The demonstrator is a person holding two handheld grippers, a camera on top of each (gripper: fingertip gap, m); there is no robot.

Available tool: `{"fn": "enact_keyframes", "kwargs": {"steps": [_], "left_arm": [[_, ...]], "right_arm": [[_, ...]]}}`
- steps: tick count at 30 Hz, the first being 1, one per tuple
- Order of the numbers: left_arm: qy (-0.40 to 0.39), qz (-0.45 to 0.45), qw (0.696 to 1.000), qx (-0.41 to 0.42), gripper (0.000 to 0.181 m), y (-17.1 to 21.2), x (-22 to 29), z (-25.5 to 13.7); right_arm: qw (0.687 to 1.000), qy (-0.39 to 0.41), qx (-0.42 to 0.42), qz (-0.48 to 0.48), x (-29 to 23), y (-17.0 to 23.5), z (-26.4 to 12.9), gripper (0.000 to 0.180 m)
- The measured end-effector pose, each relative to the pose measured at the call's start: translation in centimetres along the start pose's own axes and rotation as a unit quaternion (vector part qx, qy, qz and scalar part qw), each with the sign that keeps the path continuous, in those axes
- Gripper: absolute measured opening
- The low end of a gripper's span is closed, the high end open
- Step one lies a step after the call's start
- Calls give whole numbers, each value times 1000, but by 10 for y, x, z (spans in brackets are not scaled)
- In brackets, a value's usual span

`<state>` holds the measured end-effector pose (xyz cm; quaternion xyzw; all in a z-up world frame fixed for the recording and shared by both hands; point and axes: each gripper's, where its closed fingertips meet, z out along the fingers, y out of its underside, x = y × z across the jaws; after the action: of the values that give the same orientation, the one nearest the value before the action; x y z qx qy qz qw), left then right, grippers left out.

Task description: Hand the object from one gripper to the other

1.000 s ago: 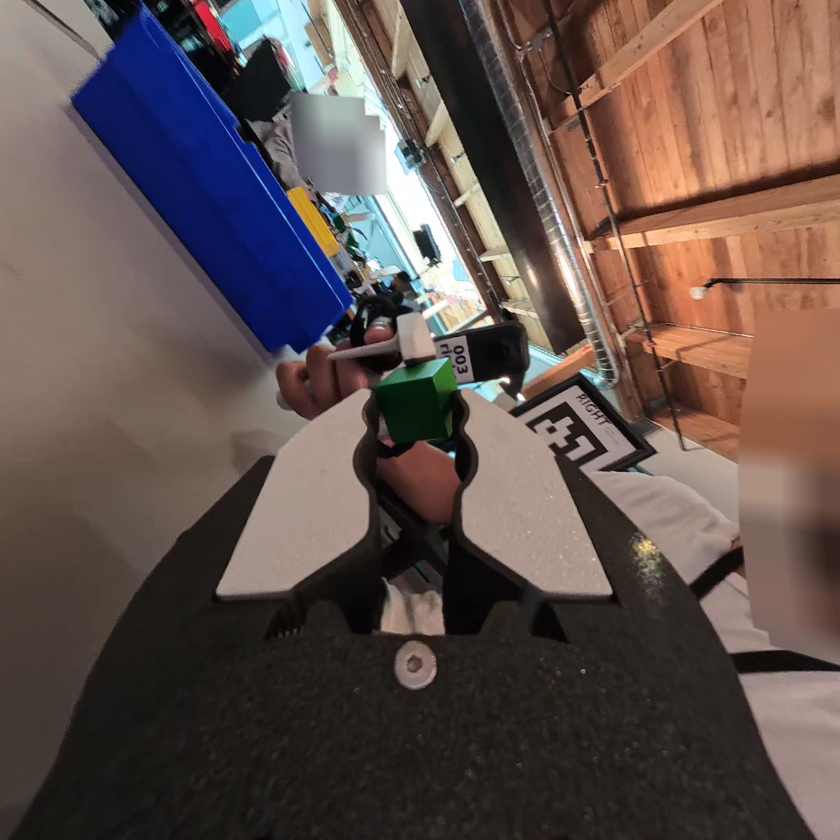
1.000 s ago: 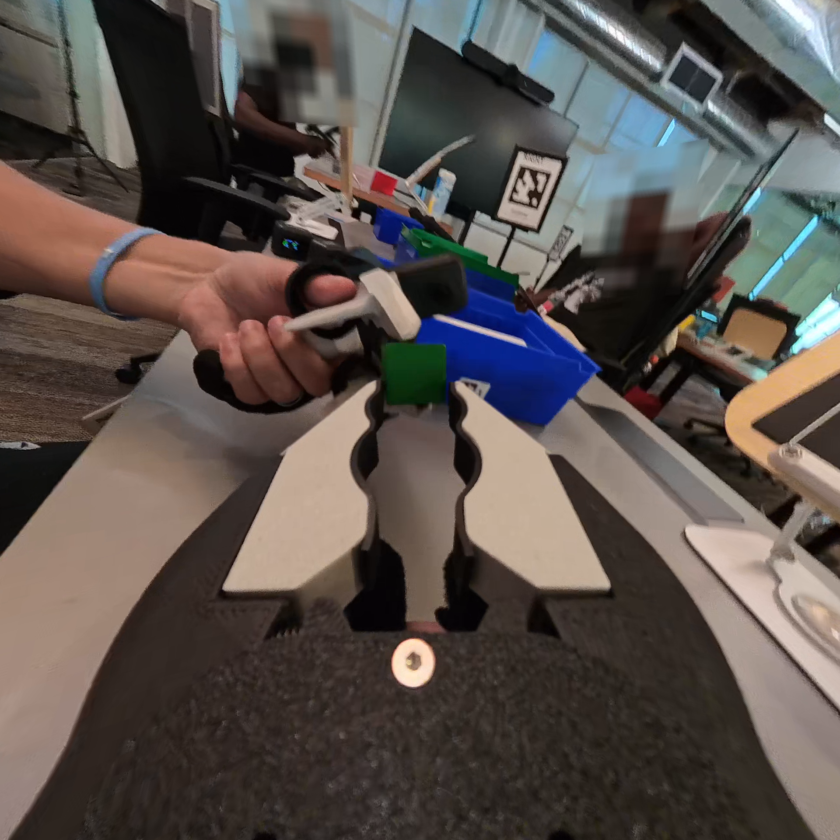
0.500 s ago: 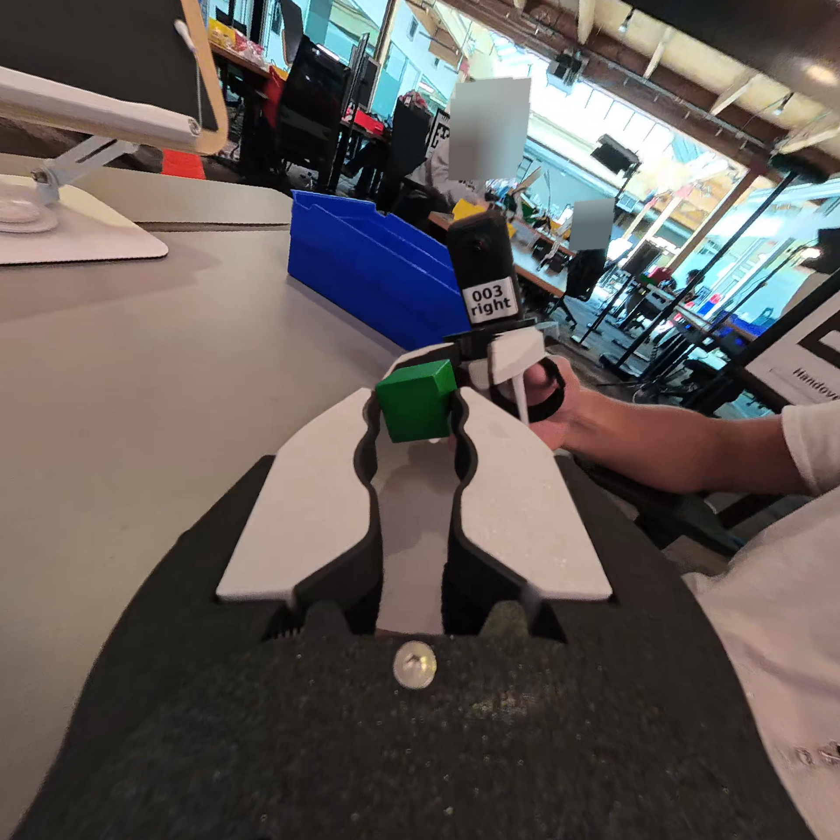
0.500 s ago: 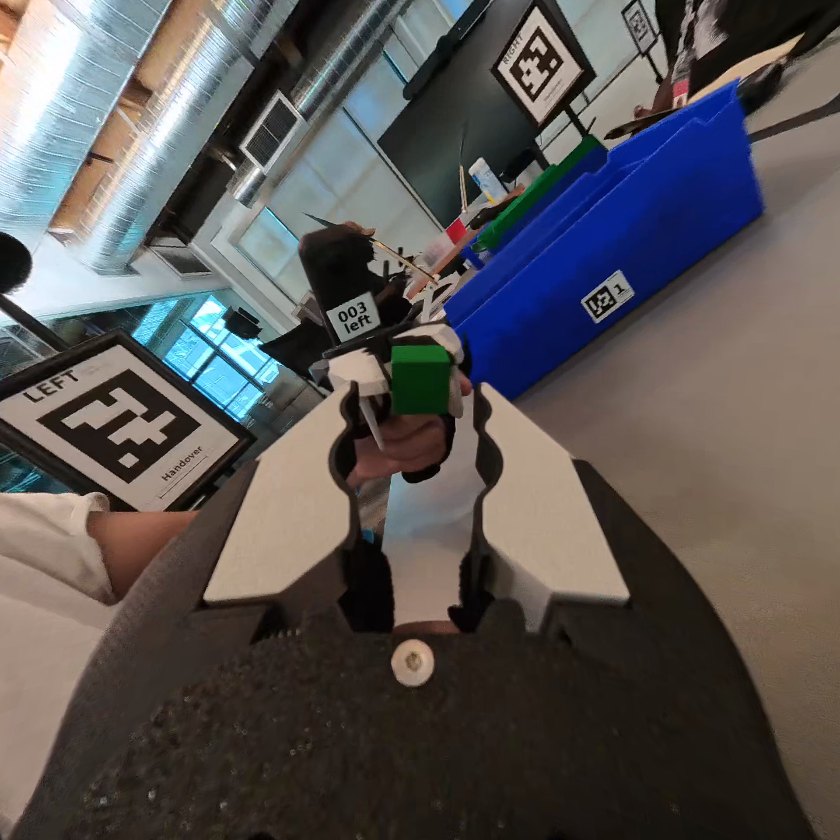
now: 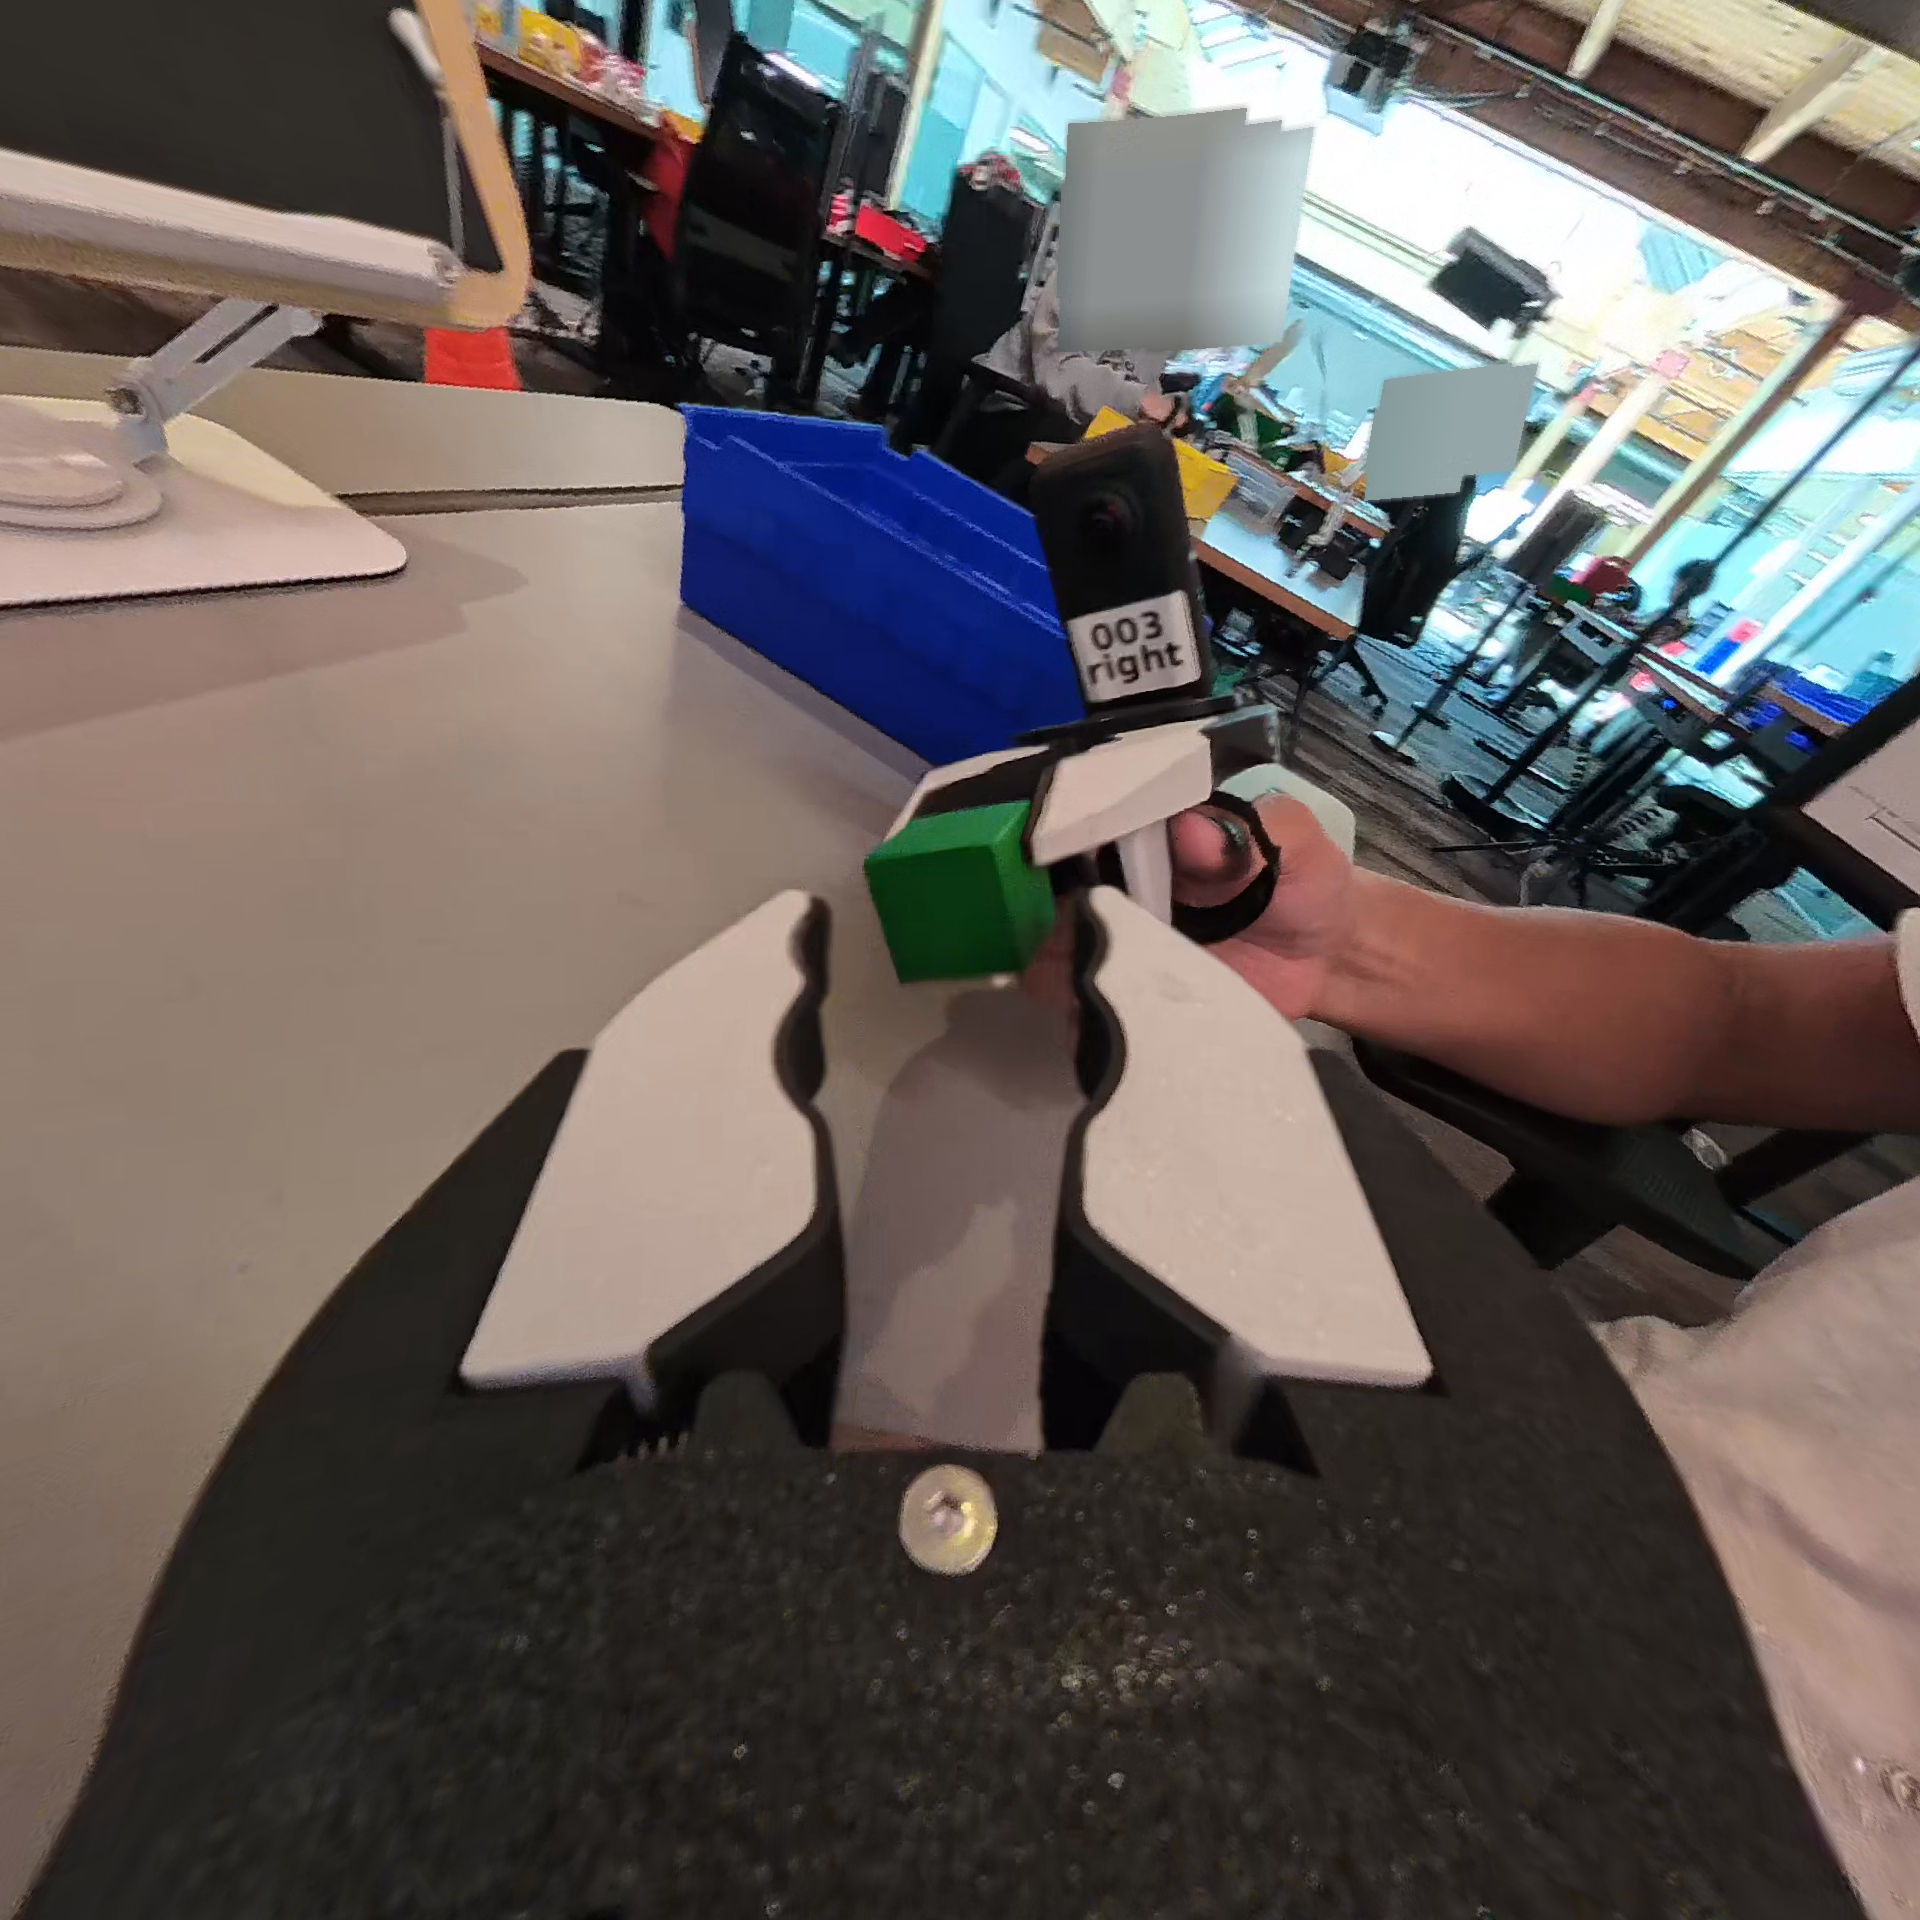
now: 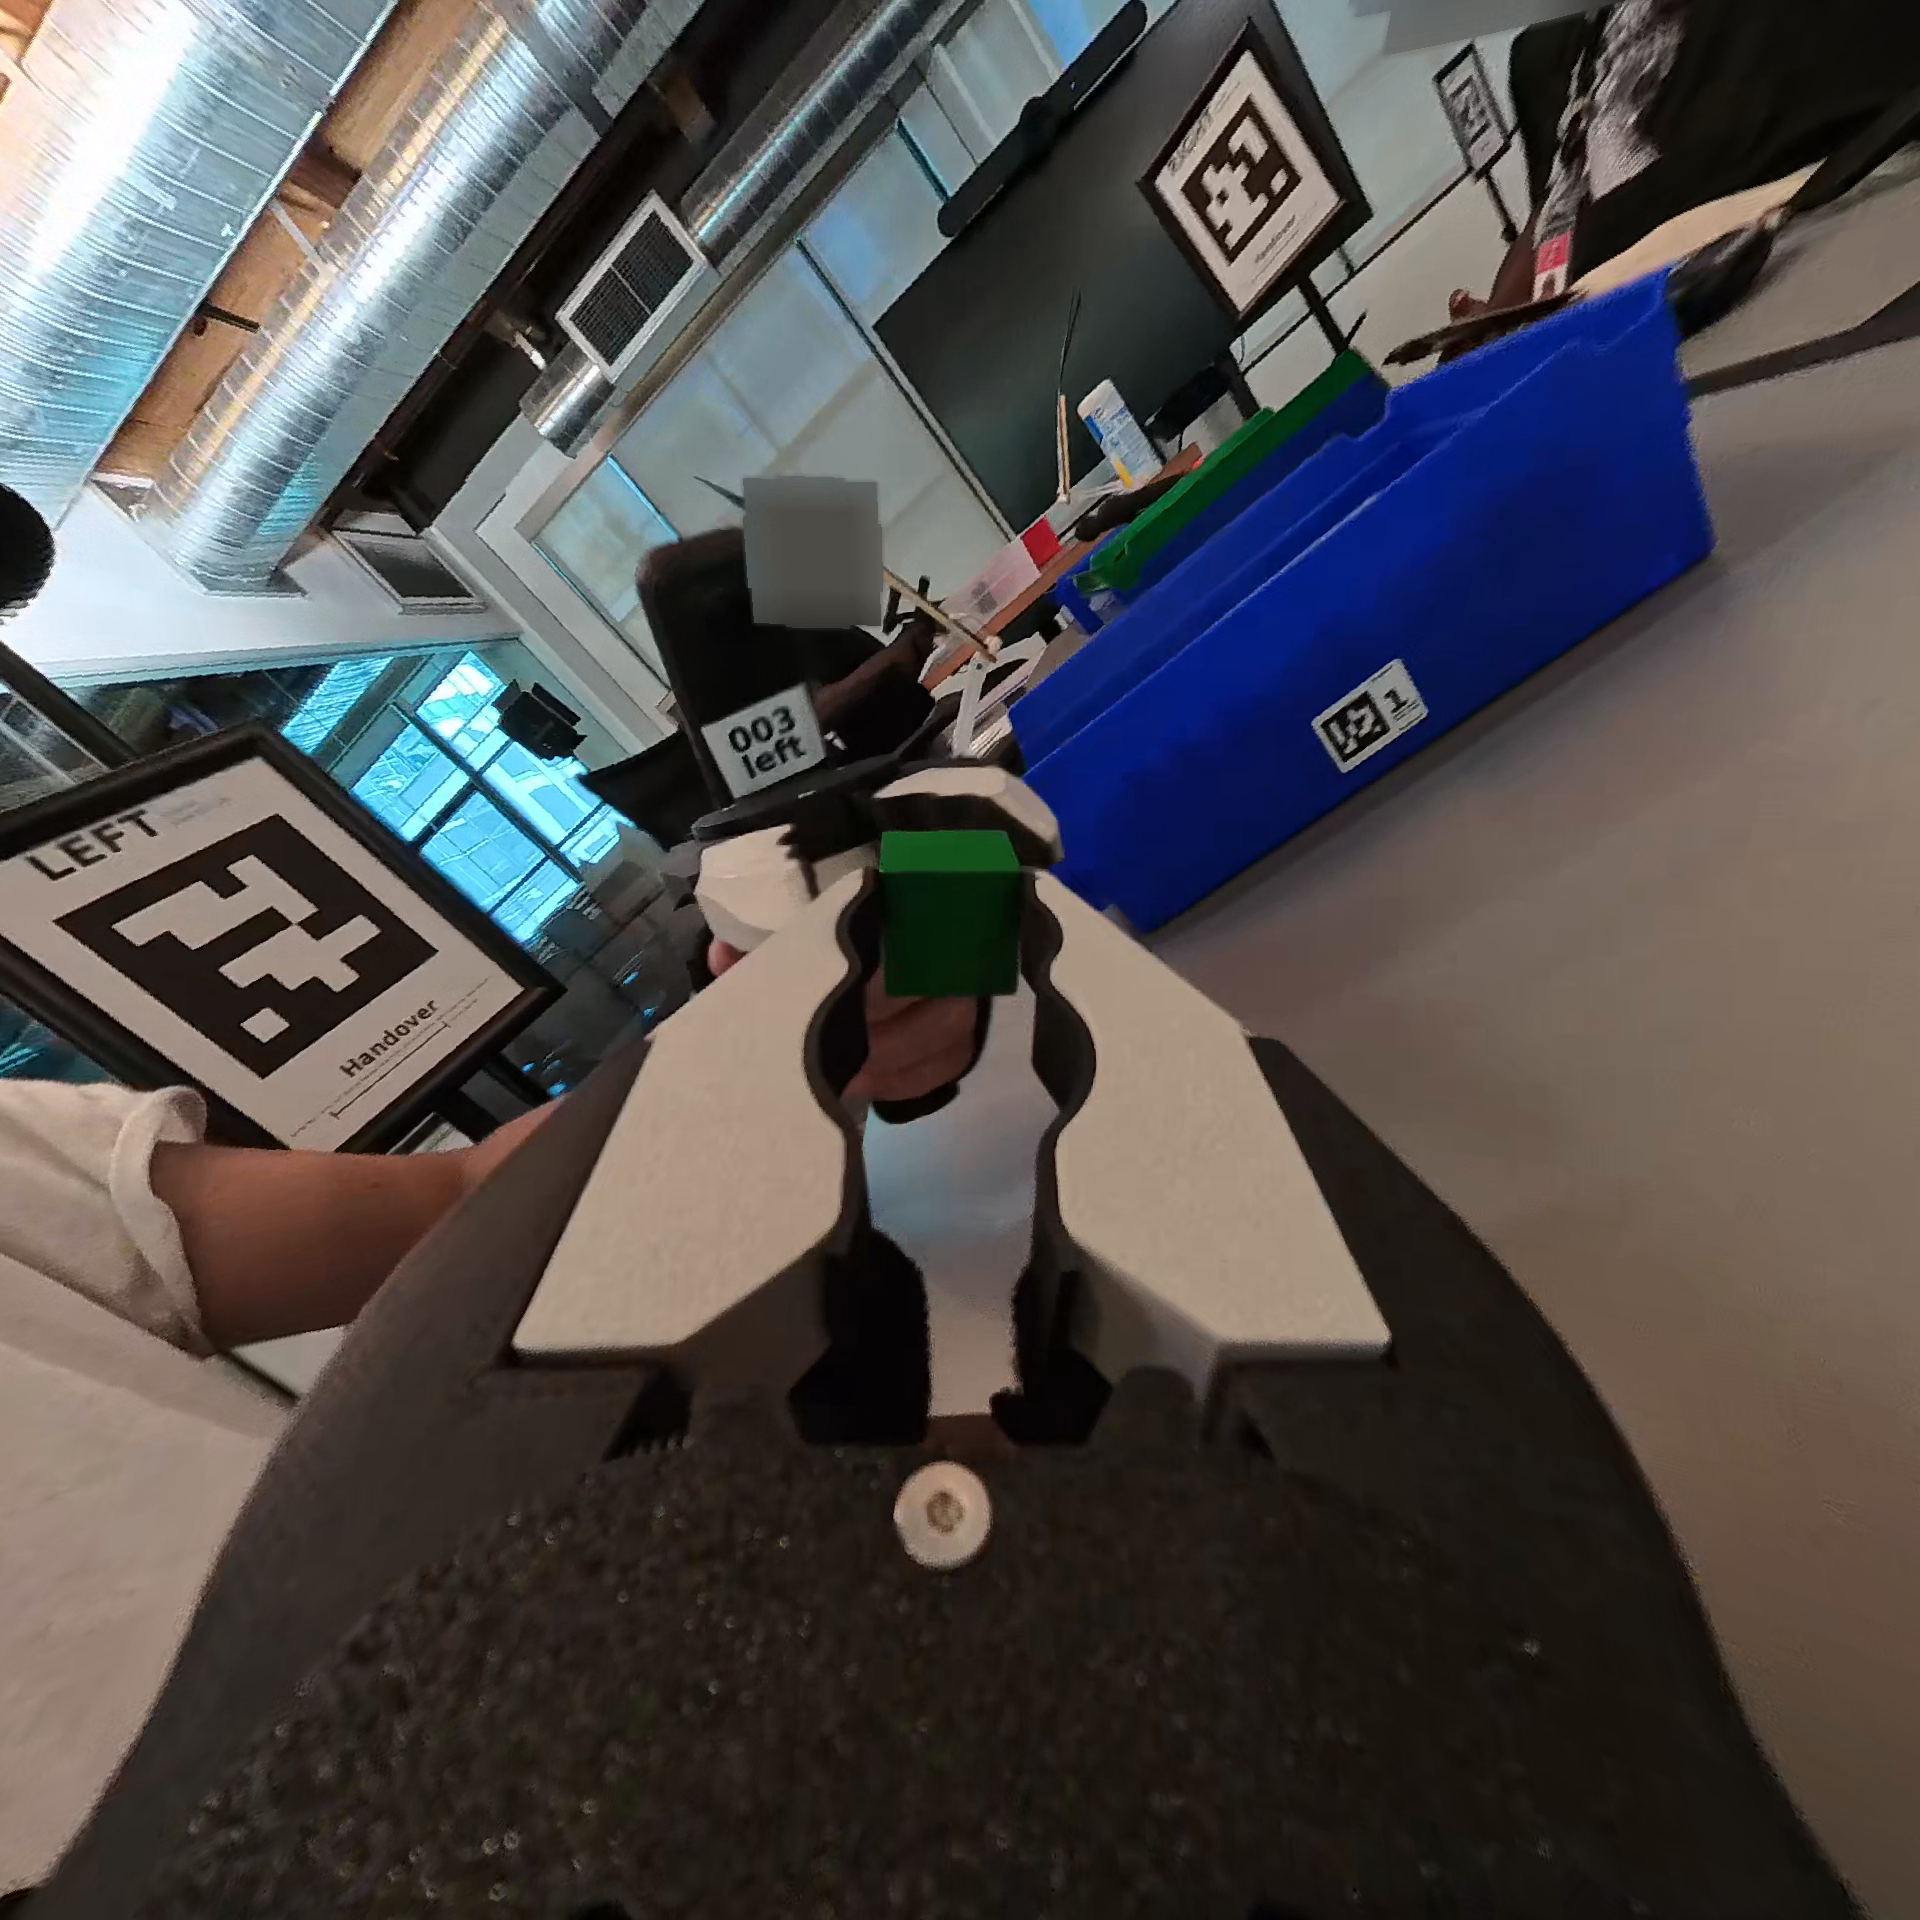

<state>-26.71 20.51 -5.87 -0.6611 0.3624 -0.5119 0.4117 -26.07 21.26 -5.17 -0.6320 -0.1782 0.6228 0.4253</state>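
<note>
A green cube [image 5: 961, 904] is held above the grey table [image 5: 364, 831]. In the right wrist view my right gripper [image 6: 948, 894] is shut on the green cube [image 6: 945, 920], with a finger pressed on each side. In the left wrist view my left gripper [image 5: 945, 909] is open: its fingers stand on either side of the cube with a small gap on each side. The right gripper [image 5: 977, 826] reaches in from the far right there, in a person's hand [image 5: 1288, 914]. The left gripper [image 6: 873, 847] shows beyond the cube in the right wrist view.
A blue bin [image 5: 862, 582] stands on the table behind the cube and also shows in the right wrist view [image 6: 1351, 623]. A white monitor stand base [image 5: 187, 520] sits at the far left. A framed marker sign [image 6: 239, 935] stands at the left. Less than 4 cm separates the two grippers' tips.
Half a second ago the left gripper was shut on the cube and the right gripper stood open around it. Now the right gripper has closed on the cube and the left has opened.
</note>
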Motion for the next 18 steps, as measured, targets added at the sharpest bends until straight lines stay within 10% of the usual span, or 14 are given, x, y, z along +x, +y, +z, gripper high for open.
{"fn": "enact_keyframes", "kwargs": {"steps": [7, 11, 15, 18], "left_arm": [[-127, -20, 991, 38, 51, 44, 10, -50], [-150, -4, 988, 22, 49, 61, 20, -65], [-152, 7, 988, 1, 47, 64, 16, -65], [-115, -20, 993, 3, 46, 67, 23, -59]], "right_arm": [[977, 121, 7, -173, -23, -86, -53, 26], [901, 331, -49, -276, -19, -173, -146, 27], [791, 551, -183, -190, 43, -169, -283, 26], [768, 588, -251, -31, 92, -114, -338, 27]]}}
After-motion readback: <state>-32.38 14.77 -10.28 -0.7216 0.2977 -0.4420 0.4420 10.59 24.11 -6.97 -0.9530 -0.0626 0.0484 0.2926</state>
